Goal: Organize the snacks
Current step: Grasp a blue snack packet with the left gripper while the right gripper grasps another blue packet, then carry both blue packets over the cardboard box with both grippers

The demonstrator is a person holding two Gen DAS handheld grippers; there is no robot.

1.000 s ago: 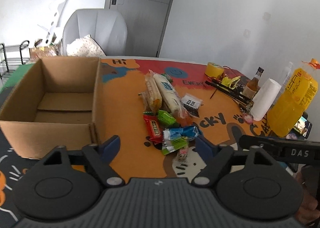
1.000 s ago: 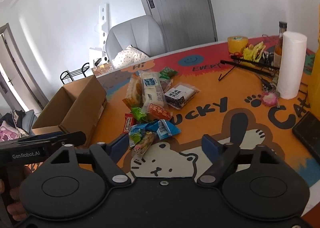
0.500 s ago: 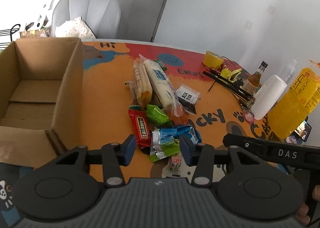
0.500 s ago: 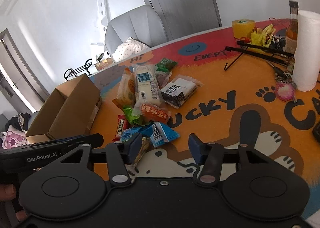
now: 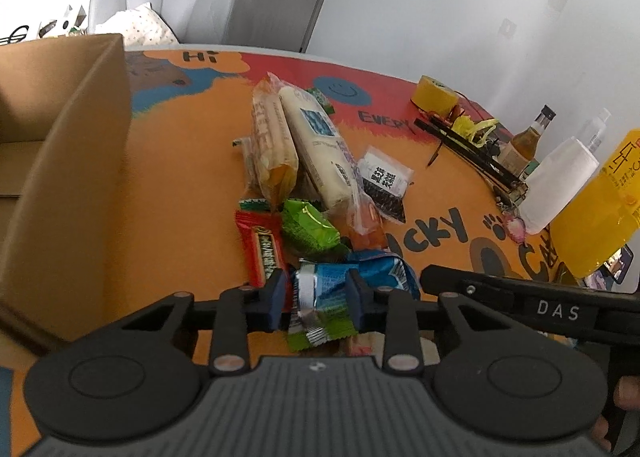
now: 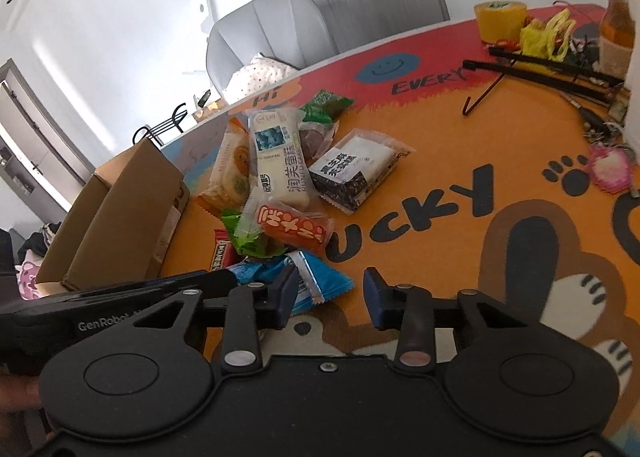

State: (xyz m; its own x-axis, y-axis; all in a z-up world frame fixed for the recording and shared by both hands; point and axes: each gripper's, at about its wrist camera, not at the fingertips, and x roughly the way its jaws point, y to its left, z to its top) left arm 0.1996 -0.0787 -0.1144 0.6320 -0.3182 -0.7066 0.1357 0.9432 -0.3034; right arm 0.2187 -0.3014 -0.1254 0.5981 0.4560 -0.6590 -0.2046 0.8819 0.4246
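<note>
**Mia:** Both grippers are coming lower and closer to the snack pile than a moment ago, and the box is sliding off to the side of the picture.

**Ben:** What is the left camera showing?

**Mia:** The left gripper [image 5: 316,295] is reaching over the blue wrapper [image 5: 344,277]. Its jaws have just been closing and are sitting on either side of that wrapper. They look very near it, but I cannot tell if they are pinching yet. The red bar [image 5: 262,249] and green packet [image 5: 308,227] are lying just beside it. The cardboard box [image 5: 68,177] is waiting open on the left, probably for the snacks.

**Ben:** And the right camera?

**Mia:** The right gripper [image 6: 330,297] is hanging over the orange mat [image 6: 440,185]. Its jaws have been closing too, but they are still apart with only mat between them. The blue wrapper [image 6: 316,287] is poking just past its left jaw. The white cake pack [image 6: 280,161] and orange packet [image 6: 296,229] are lying further back in the pile.

**Ben:** So nothing is in the box yet?

**Mia:** I think not. They are only starting.
</note>
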